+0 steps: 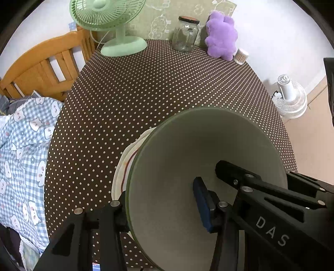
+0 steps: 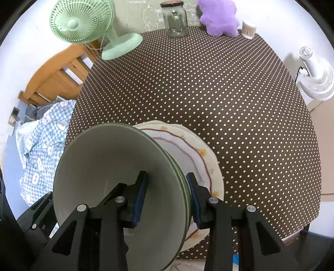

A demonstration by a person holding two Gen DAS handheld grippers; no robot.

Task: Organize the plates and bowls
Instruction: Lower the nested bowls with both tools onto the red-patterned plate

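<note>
Green-rimmed and pale inside, the bowl (image 2: 117, 179) hangs above the cream plate (image 2: 200, 158) with its wavy red line, carried by both tools at once. It looks like glazed ceramic: stiff, smooth, probably weighty for its size, and likely to chip or crack if set down hard. From the right wrist view more than one green rim seems stacked at the wall, so this may be nested bowls; I cannot say how many.

Each hold is on the wall, one finger inside and one outside. The right gripper (image 2: 166, 196) has its jaws clamped across the rim on the plate side. The left gripper (image 1: 162, 200) has its jaws clamped on the opposite side, the blue pad (image 1: 201, 204) pressing the inner face. Glaze is slippery, so gripping two opposite points is a sound choice; a single pinch might let it swing.

Under the plate lies the desk (image 2: 229, 93) in a brown dotted cloth. Well apart at the far edge stand a green fan (image 2: 83, 23), a glass jar (image 2: 175, 19) and a purple plush toy (image 2: 219, 16). A checked blue fabric (image 1: 25, 150) lies off to the left.
</note>
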